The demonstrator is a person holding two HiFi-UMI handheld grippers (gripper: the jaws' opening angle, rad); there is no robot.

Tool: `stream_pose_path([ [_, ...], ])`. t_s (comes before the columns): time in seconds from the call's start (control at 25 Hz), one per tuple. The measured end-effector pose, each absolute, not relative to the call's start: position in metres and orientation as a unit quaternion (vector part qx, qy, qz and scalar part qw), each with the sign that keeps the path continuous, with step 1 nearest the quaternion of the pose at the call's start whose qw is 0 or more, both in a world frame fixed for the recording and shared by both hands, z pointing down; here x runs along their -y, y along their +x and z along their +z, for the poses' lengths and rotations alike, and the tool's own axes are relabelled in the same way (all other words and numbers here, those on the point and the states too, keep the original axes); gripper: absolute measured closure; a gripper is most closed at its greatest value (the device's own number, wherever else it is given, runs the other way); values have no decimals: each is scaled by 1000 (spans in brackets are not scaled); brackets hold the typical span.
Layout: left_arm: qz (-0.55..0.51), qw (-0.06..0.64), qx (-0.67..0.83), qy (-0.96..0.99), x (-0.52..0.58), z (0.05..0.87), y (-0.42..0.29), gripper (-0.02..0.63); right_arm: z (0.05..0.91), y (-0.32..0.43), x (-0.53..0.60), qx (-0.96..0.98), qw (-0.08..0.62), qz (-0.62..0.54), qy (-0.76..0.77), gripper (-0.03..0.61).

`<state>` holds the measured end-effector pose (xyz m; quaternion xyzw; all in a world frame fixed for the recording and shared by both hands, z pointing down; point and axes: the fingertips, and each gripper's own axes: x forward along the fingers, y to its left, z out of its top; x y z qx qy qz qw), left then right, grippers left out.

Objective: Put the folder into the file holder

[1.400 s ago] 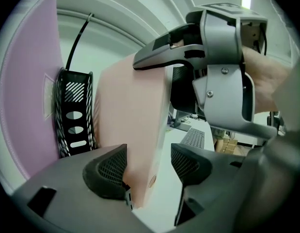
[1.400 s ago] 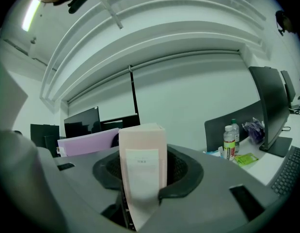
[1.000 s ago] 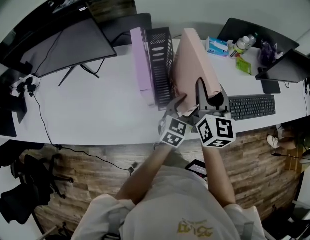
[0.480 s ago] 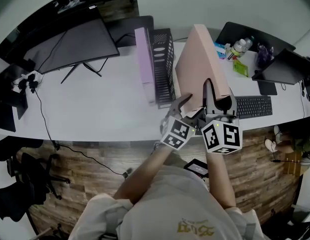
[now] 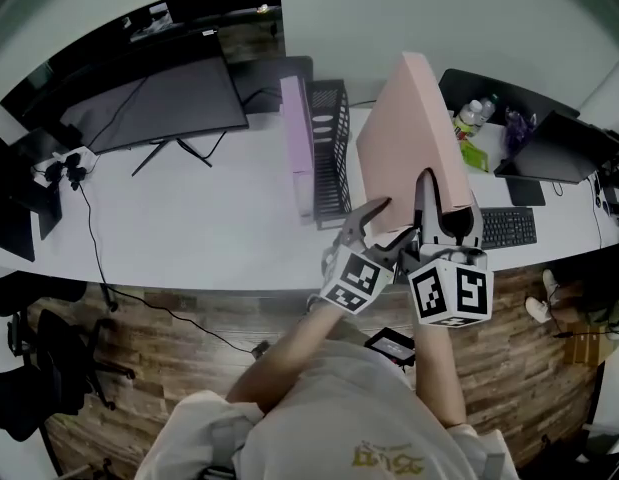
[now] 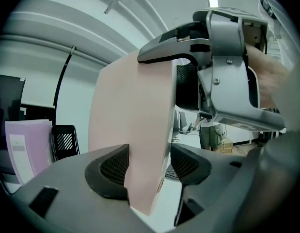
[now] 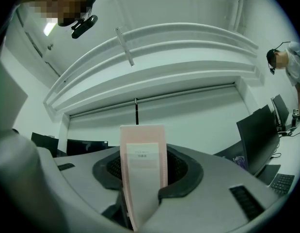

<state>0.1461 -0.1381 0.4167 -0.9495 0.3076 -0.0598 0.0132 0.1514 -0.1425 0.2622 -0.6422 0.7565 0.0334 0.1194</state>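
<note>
The left tongs [image 6: 147, 166] are pinching the bottom edge of the pink folder [image 5: 409, 138]. The right tongs [image 7: 142, 171] are pinching the same folder by its thin end, where the white label is. Both pairs are squeezing it and holding it upright.

The folder is hanging in the air, off the desk [image 5: 189, 228]. It is to the right of the black holder [image 5: 329, 148] and higher than its top.

I think the step now is carrying the folder over the holder and lowering it in. To do this well, both tongs should be keeping a firm squeeze, so the tall folder is not tipping. The folder should be staying straight up and lined up with the long open slot. Its bottom edge should be going in first, slowly.

The holder's mesh walls are the edges to watch, because the slot looks narrow. A purple folder [image 5: 296, 143] is standing just beside the holder's left side, so drifting too far left could be bumping it. The air above the holder is open. Right of the holder, a keyboard [image 5: 507, 226] is lying well apart from it.
</note>
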Motion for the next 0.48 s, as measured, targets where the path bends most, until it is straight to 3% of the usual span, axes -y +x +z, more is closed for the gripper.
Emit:
stream_pose_path([
  [0.48, -31, 53, -323, -944, 129, 379, 127, 336, 223, 131, 121, -763, 154, 68, -624, 407],
])
